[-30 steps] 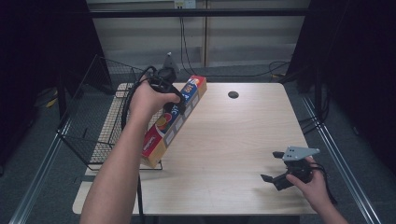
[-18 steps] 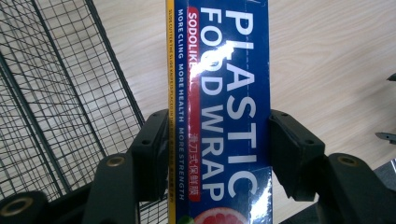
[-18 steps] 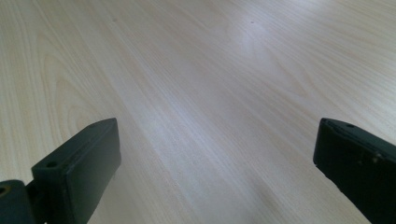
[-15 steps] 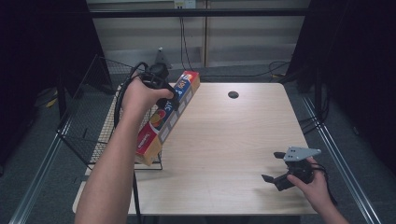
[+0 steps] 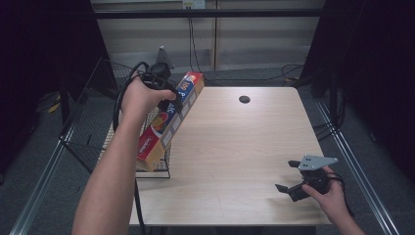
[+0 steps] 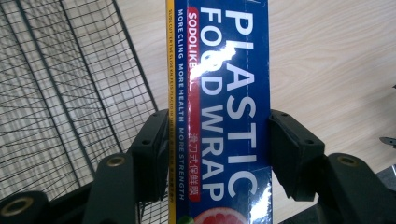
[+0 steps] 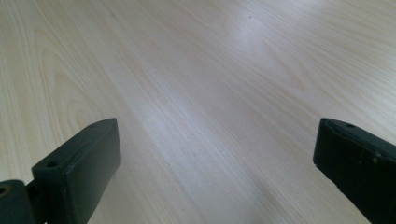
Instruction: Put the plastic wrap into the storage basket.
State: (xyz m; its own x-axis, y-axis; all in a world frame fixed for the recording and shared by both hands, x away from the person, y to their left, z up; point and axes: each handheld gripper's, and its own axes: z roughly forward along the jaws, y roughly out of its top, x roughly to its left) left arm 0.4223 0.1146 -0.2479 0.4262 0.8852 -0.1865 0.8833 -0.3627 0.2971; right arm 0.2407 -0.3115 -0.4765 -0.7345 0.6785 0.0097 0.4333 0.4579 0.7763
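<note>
On the far left, a black wire basket (image 5: 98, 127) sits beside the table's left edge. The left gripper (image 5: 169, 100) squeezes a long box of plastic food wrap (image 5: 169, 120) from both sides, its jaws pressing on the box. The box is tilted in the air, with its low end over the basket and its high end over the far left of the wooden table (image 5: 235, 147). At the near right, the right gripper (image 5: 291, 178) rests low over the table with its jaws wide apart and nothing between them.
</note>
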